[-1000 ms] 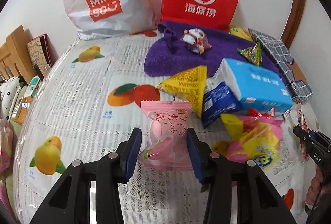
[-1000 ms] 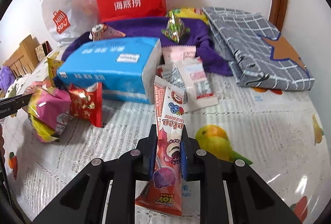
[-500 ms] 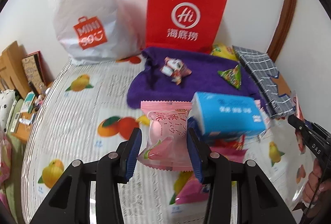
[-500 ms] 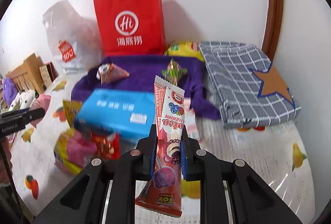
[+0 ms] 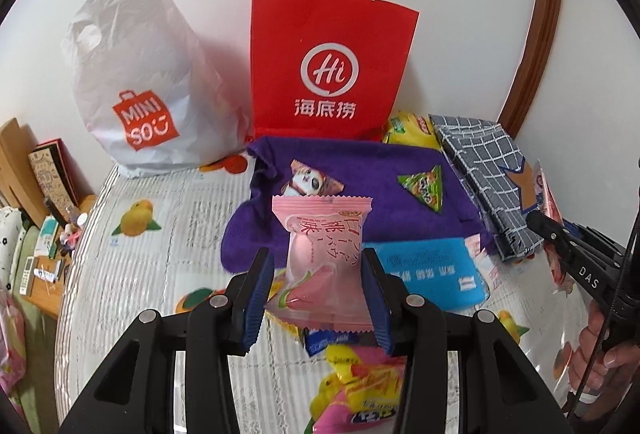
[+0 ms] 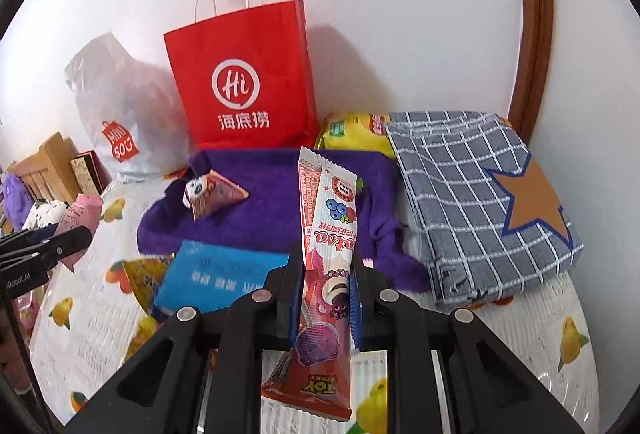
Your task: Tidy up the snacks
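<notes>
While both snacks hang clear of the tabletop, the step in hand looks like the carry: each one has been picked out of the pile and now needs a place to go. The pink peach packet sits low in the middle of the left wrist view, clamped at its sides by the left hand-held gripper. In the right wrist view the long ice-cream wrapper stands nearly upright at centre, pinched tight by the right hand-held gripper.

Beyond them lie the purple towel with two small triangular packets on it, a blue box just in front of it, and more loose packets at the lower edge. At the back, against the wall, stand the red paper bag and the white plastic bag.

Which bag takes which snack cannot be told. Judging by its open top, the red bag seems the likelier target; the next move would call for lifting each snack above the rim before letting go.
</notes>
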Demonstrator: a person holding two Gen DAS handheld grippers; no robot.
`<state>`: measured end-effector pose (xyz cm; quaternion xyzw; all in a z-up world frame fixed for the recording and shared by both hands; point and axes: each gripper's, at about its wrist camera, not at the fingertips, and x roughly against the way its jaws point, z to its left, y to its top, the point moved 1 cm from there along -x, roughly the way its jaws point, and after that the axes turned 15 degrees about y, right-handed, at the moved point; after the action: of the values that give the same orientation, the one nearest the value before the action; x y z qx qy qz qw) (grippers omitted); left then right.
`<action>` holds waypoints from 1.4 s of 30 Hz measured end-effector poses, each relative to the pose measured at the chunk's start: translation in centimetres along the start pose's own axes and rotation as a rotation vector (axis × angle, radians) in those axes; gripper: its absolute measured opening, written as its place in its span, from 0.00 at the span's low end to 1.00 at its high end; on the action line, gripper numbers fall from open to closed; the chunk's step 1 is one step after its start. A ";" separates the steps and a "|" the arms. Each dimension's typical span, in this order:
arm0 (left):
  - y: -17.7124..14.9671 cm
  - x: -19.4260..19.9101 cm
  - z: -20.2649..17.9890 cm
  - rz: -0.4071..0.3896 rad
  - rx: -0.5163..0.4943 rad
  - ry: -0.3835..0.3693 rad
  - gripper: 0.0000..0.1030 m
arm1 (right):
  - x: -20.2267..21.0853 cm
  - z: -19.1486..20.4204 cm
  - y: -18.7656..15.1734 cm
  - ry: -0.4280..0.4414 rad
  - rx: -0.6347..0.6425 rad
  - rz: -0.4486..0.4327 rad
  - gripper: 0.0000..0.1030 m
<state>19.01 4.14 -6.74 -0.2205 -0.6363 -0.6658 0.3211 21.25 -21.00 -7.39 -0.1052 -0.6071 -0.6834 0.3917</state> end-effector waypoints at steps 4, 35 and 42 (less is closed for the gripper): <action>1.2 -0.3 -0.3 -0.009 -0.003 0.012 0.41 | -0.8 0.5 1.6 0.012 0.015 -0.004 0.19; 9.2 -11.7 -2.2 0.054 0.003 -0.001 0.39 | -13.8 -1.4 8.2 0.037 0.049 0.108 0.19; 9.0 -13.4 -1.4 0.084 0.010 -0.014 0.35 | -16.0 -2.3 7.4 0.051 0.033 0.157 0.19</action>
<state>34.88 4.83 -9.98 -0.2503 -0.6320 -0.6471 0.3452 37.63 -16.24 -12.29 -0.1287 -0.5978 -0.6429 0.4612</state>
